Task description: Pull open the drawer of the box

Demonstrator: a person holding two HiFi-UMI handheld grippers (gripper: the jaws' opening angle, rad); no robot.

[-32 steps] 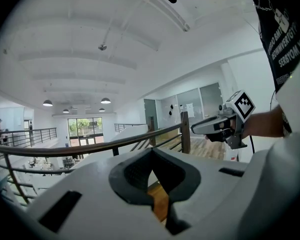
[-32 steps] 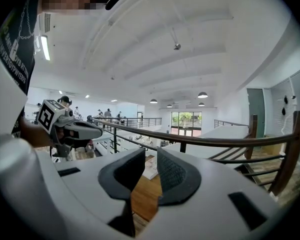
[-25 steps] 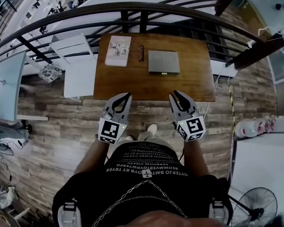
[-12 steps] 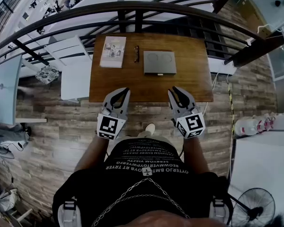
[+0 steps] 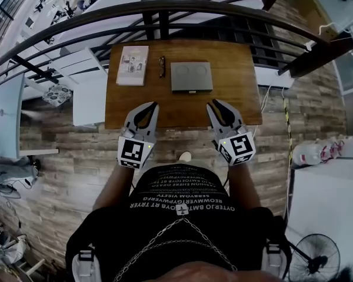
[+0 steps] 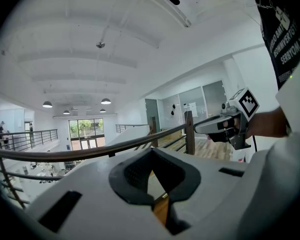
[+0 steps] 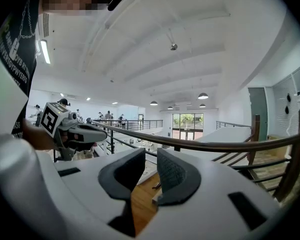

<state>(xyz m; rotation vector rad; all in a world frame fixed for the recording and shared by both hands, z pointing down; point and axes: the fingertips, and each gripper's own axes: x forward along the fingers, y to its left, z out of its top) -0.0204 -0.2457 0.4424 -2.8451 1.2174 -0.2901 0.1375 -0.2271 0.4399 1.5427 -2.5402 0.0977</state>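
Note:
A flat grey box (image 5: 191,77) lies on the brown wooden table (image 5: 235,98), right of centre. Its front, with a small handle, faces me. Both grippers are held side by side at the table's near edge, well short of the box. My left gripper (image 5: 147,107) (image 6: 152,156) has its jaws slightly apart with nothing between them. My right gripper (image 5: 215,106) (image 7: 151,156) also shows a narrow empty gap between its pads. Each gripper appears in the other's view: the right gripper (image 6: 225,124) and the left gripper (image 7: 75,131).
A magazine (image 5: 132,65) and a pair of glasses (image 5: 162,66) lie on the table left of the box. A dark curved railing (image 5: 165,7) runs behind the table. White chairs (image 5: 88,87) stand to the left, and a fan (image 5: 315,257) at lower right.
Both grippers have moved forward together, from over the floor to the table's near edge. The table and box have shifted a little left in the head view. The jaws look unchanged.

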